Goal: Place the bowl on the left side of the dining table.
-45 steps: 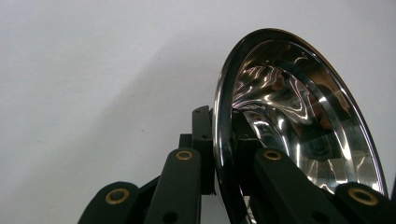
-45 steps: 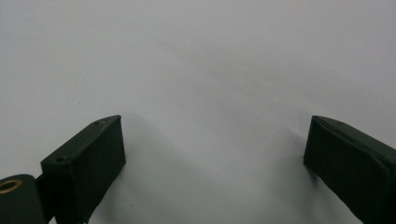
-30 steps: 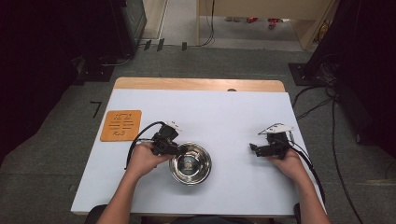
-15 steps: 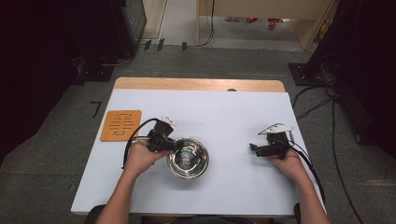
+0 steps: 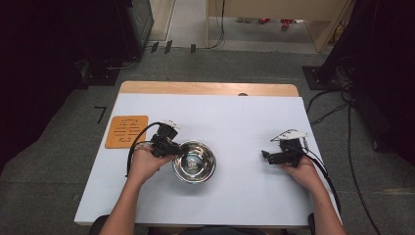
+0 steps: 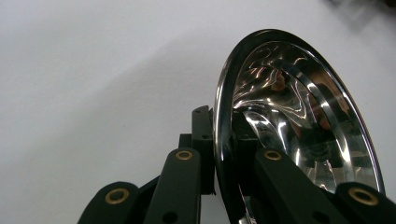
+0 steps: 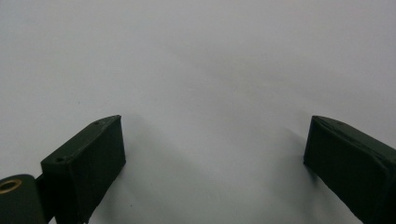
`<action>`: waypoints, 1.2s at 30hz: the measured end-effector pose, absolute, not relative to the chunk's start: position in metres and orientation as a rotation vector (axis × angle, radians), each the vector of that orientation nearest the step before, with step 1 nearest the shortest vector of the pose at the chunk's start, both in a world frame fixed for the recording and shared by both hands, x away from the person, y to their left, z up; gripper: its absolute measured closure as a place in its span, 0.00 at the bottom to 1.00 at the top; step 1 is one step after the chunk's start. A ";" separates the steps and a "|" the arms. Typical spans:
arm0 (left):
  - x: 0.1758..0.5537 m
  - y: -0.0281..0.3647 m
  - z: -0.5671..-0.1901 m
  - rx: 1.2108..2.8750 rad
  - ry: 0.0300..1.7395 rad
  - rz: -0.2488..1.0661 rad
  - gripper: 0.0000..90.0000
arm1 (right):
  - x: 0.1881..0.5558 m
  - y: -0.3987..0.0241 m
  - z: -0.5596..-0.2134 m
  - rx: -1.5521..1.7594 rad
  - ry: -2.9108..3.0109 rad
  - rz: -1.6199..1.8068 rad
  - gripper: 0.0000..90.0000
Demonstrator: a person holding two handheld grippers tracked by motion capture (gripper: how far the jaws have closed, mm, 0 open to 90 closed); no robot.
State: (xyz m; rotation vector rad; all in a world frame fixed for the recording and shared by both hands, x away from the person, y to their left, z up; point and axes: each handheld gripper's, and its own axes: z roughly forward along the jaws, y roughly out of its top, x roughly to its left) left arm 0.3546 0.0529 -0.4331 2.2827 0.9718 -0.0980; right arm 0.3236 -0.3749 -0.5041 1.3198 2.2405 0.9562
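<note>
Steel bowl point(image 5: 195, 162): on the white bench point(image 5: 235, 117), just left of centre, near the front edge.
Left gripper point(image 5: 177, 150): at the bowl's 9 o'clock, clamped on its rim.
Right gripper point(image 5: 265, 155): at 3 o'clock, well apart, jaws wide, holding nothing.
Orange mat point(image 5: 126, 131): at 10 o'clock.

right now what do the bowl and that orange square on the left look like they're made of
The bowl looks like polished metal, likely stainless steel: its mirror-bright inside throws warped reflections, and its thin rolled rim sits between the left gripper's black jaws. The orange square looks matte and flat with pale markings; possibly rubber, cork or card, too small to tell.
</note>
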 end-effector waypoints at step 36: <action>0.367 0.083 -0.431 2.196 1.087 -0.081 0.95 | 0.324 -0.375 -0.504 1.321 2.240 0.956 0.05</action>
